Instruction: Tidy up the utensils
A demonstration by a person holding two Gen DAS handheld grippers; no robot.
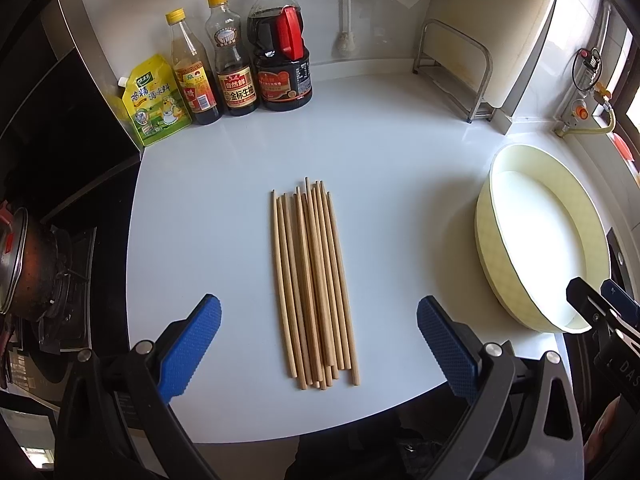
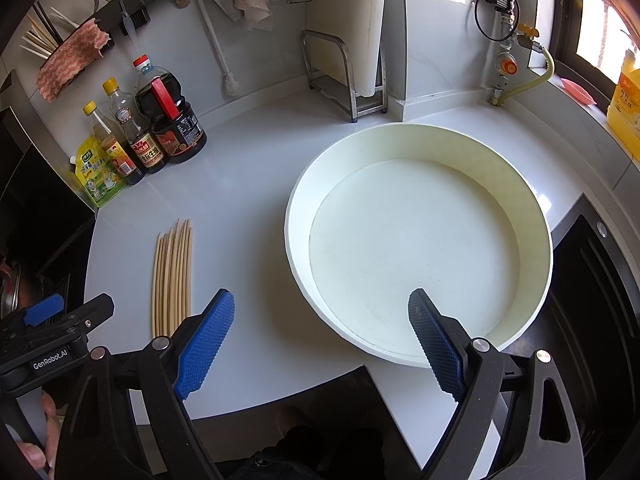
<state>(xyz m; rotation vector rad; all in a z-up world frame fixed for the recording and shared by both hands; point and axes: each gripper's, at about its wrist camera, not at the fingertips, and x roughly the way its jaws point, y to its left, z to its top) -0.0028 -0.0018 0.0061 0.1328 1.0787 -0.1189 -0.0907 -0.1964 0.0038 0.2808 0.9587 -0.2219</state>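
Bright window daylight from the right; fisheye-bent, dark edges.

Wooden chopsticks lie bundled flat on the counter — left of the empty round tray.

A: Readable print? "GenRobot.AI", white on the left gripper body, right wrist view.
B: Noted. Soy sauce bottle: label reads "金标生抽". Yellow pouch: "鸡精调味料". Other bottle labels too small to read.
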